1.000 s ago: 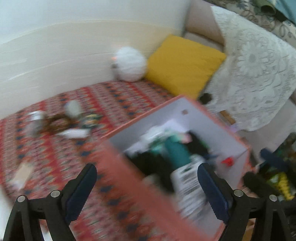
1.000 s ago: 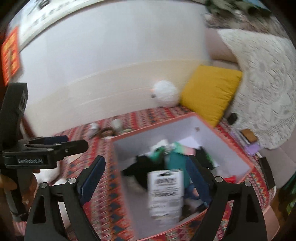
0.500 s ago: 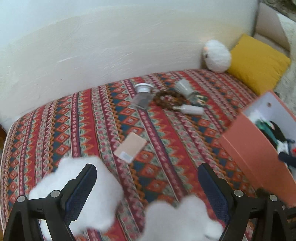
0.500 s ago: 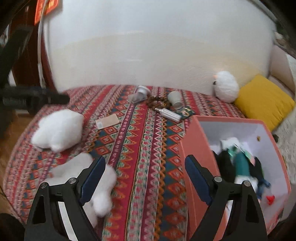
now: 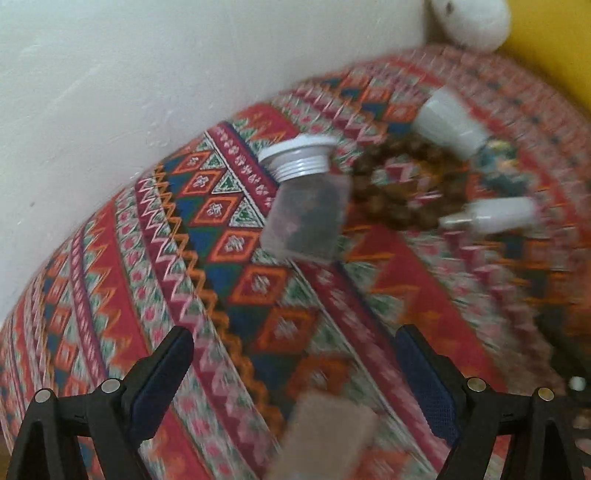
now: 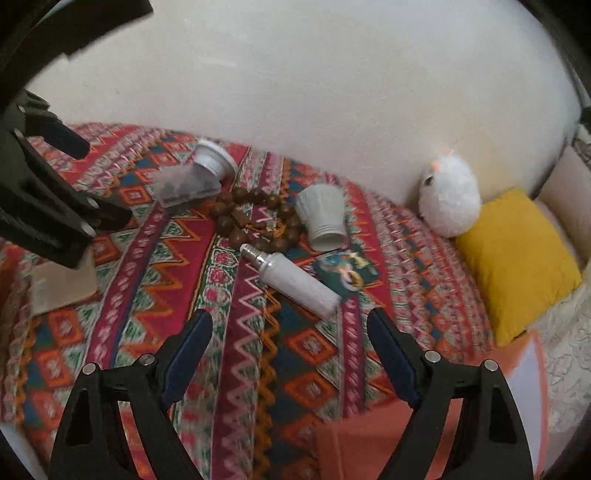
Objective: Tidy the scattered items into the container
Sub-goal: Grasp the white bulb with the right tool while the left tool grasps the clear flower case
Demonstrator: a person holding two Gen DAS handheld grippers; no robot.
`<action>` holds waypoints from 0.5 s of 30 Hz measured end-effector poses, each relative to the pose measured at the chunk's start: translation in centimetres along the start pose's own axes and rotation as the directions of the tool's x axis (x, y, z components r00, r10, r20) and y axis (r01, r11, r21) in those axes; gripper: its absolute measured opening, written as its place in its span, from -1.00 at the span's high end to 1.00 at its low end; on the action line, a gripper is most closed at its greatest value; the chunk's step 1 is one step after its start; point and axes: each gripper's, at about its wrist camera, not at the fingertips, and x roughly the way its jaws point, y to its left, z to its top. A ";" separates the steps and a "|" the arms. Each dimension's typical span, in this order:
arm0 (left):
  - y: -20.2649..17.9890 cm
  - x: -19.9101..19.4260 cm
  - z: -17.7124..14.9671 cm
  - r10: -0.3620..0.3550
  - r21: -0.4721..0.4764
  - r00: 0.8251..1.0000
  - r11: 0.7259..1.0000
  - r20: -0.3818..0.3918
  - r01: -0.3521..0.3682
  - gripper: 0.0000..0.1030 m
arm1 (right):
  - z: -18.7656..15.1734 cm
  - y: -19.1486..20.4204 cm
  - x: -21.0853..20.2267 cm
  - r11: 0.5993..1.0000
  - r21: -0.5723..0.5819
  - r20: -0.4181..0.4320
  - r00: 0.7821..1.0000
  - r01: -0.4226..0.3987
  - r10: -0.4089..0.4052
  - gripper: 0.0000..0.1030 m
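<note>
A clear jar with a white screw lid (image 5: 306, 195) (image 6: 192, 179) lies on its side on the patterned bedspread. To its right lie a brown bead string (image 5: 402, 184) (image 6: 255, 218), a pale cup (image 5: 448, 125) (image 6: 323, 216), a white tube bottle (image 5: 491, 214) (image 6: 295, 280) and a dark green pouch (image 6: 345, 271). A tan card (image 5: 325, 439) (image 6: 62, 284) lies nearer. My left gripper (image 5: 293, 373) is open and empty, a short way before the jar. My right gripper (image 6: 290, 350) is open and empty just before the white bottle. The orange box corner (image 6: 369, 439) shows at lower right.
A white fluffy toy (image 6: 448, 195) (image 5: 469, 18) and a yellow cushion (image 6: 517, 258) rest against the white wall (image 6: 332, 74) at the right. A lace cover (image 6: 569, 350) lies beyond the cushion. The left gripper's black body (image 6: 44, 206) fills the right wrist view's left side.
Both grippers have swung away from the orange box and closed in on the scattered items near the wall. The two white fluffy things near the front are out of view.
</note>
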 end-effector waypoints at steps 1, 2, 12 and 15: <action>0.2 1.1 0.5 0.005 0.001 1.000 1.000 -0.001 -0.005 -0.79 | 0.3 0.1 1.0 1.000 -0.009 -0.004 1.000 0.006 -0.006 -0.70; 0.4 1.9 0.9 0.003 -0.005 1.000 1.000 0.003 -0.003 -0.79 | 0.7 0.0 2.1 1.000 -0.018 -0.006 1.000 0.019 -0.019 -0.69; 0.3 7.4 4.7 -0.071 -0.079 0.995 0.994 0.076 0.077 -0.79 | 4.0 -2.0 9.8 0.991 0.107 -0.062 0.994 -0.082 0.089 -0.68; 0.2 7.1 4.2 -0.088 -0.127 0.992 0.987 0.094 0.099 -0.22 | 4.3 -2.0 9.6 0.976 0.143 -0.085 0.980 -0.167 0.180 0.27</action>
